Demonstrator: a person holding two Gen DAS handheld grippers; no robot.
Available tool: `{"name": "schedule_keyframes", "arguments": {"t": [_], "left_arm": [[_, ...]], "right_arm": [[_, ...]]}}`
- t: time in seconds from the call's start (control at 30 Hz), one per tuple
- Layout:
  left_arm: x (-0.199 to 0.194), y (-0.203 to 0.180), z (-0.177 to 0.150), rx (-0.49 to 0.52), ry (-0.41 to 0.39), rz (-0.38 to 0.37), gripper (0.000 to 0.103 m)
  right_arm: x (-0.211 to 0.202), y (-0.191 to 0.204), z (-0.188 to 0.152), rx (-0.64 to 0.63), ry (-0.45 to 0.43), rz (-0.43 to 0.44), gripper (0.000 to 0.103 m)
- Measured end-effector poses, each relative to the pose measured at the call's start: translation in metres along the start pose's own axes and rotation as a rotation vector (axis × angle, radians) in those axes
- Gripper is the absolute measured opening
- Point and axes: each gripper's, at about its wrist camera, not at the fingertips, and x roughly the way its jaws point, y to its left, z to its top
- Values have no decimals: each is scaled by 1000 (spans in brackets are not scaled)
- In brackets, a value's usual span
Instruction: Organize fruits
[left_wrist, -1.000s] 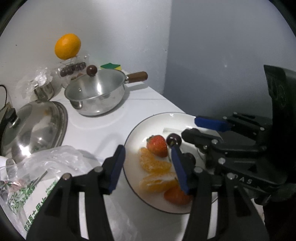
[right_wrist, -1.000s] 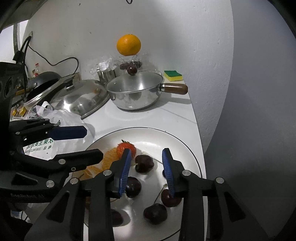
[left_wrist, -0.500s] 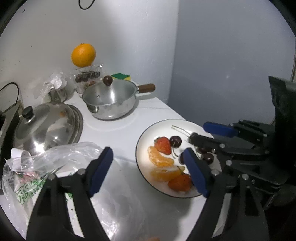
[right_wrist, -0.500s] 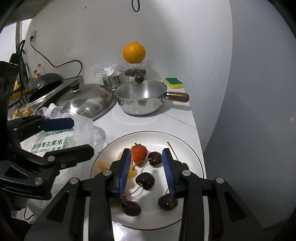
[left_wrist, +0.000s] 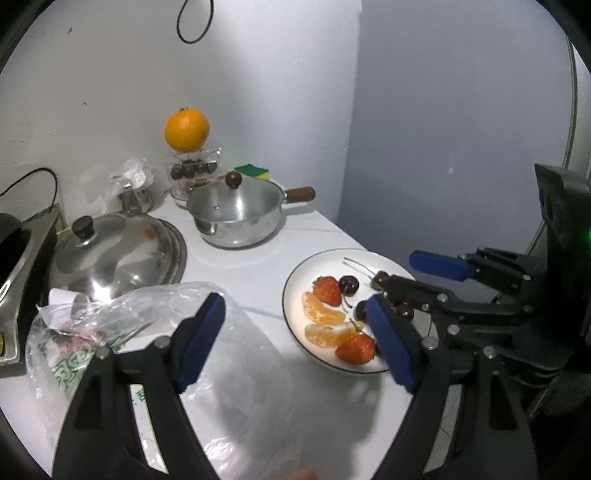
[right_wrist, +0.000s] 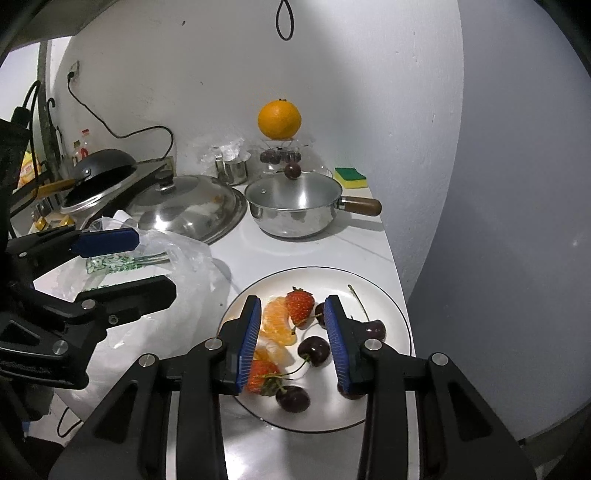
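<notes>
Nearest the right hand-held gripper (right_wrist: 293, 341), whose jaws have just been opening and hold nothing, sits the plate (right_wrist: 400, 314) of fruit on the tabletop (right_wrist: 295, 251). Its strawberry (right_wrist: 300, 304) and orange segments (right_wrist: 279, 326) look soft and bruisable, best pinched lightly across the middle; the cherries (right_wrist: 314, 350) look small, smooth, likely to roll, so grip the body, not the stem. Beside it, the left hand-held gripper (left_wrist: 297, 341) has just been opening and hovers empty between plastic bag (left_wrist: 236, 354) and plate. Far back, 1 whole orange (right_wrist: 279, 119) sits high by the wall.
</notes>
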Motion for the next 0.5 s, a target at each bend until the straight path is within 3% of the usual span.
{"name": "schedule_keyframes", "arguments": {"t": [0.1,0.2,0.5], "left_arm": [[-15,5,-2,-14,-25,16,81],[-31,10,-3,-35,-59,32,93],[-75,22,-10,-67,-142,83,94]], "right_arm": [[-8,7,1,-2,-13,-2,47],[-16,15,2,-6,-24,-3,49],[-44,38,4,-24,-62,-8,51]]}}
